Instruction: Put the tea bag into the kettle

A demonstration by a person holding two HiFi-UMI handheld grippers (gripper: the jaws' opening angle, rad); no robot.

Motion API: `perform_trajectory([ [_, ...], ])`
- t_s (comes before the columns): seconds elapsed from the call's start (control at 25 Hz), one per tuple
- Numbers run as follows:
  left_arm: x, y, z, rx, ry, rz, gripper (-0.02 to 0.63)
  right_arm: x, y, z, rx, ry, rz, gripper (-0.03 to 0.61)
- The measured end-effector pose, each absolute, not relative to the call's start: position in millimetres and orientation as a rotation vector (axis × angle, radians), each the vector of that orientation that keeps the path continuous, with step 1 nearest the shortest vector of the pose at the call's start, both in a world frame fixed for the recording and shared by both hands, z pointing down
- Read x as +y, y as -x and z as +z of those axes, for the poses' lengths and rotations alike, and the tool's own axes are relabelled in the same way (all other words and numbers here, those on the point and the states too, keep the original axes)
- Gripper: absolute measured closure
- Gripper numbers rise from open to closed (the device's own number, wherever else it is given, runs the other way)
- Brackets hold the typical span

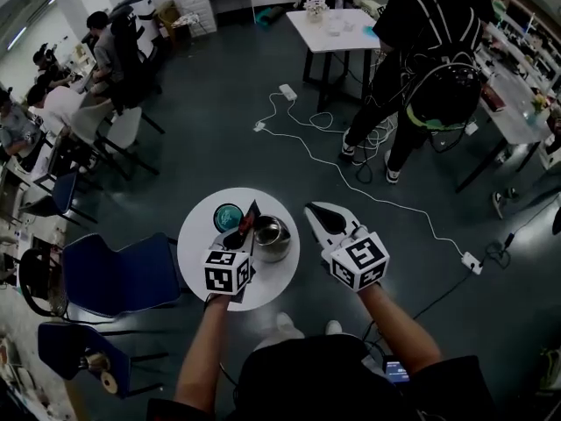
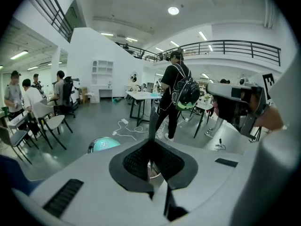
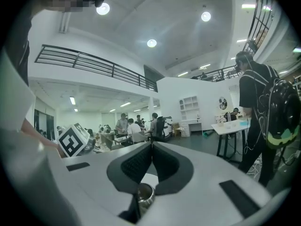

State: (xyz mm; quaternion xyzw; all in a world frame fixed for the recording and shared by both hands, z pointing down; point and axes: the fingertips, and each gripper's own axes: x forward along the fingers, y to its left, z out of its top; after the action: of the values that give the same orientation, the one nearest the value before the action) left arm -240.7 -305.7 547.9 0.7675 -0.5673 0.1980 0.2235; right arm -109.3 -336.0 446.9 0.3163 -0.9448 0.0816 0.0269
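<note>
Head view: a round white table (image 1: 198, 236) is seen from above, w/ a steel kettle (image 1: 272, 238) and a round teal-topped container (image 1: 228, 216) on it. What the container is can't be made out. The left gripper (image 1: 242, 239) is held over the table's near side, jaws pressed together on the tea bag (image 1: 251, 219). The bag is shown as a dark flat piece w/ some red, sticking up past the tips. It is held in the air btwn the container and the kettle, just beside the kettle's rim, not inside. No print on the bag can be read.

In the left gripper view the tea bag (image 2: 152, 124) is seen edge-on, only as a thin sliver rising from the closed tips of the left gripper (image 2: 151, 142). The kettle (image 2: 154, 174) is mostly hidden by the pads; only a bit of rim shows in the gap below. The teal container (image 2: 104, 144) is cut off by the gripper body.

The right gripper (image 1: 317, 213) is held off the table's right edge, near the kettle. In its own view the right gripper (image 3: 151, 146) is shown w/ jaws pressed together and nothing btwn them. Part of the kettle (image 3: 144, 193) is seen under the pads.
</note>
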Motion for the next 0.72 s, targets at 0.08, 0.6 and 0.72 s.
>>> perform_trajectory([
  [0.08, -310.1, 241.4, 560.5, -1.516, -2.101, 0.594, 0.591, -341.2, 109.2, 452.1, -2.907, -0.988, 0.262, 0.558],
  [0.6, -326.6, 246.2, 616.4, -1.279, -2.037, 0.864, 0.591, -360.8, 121.3, 477.1, -2.868, -1.031, 0.324, 0.558],
  [0.72, -329.7, 245.7, 626.8, -1.242, -2.024, 0.908, 0.591, -364.8, 122.0, 483.4, -2.856, -1.041, 0.338, 0.558],
])
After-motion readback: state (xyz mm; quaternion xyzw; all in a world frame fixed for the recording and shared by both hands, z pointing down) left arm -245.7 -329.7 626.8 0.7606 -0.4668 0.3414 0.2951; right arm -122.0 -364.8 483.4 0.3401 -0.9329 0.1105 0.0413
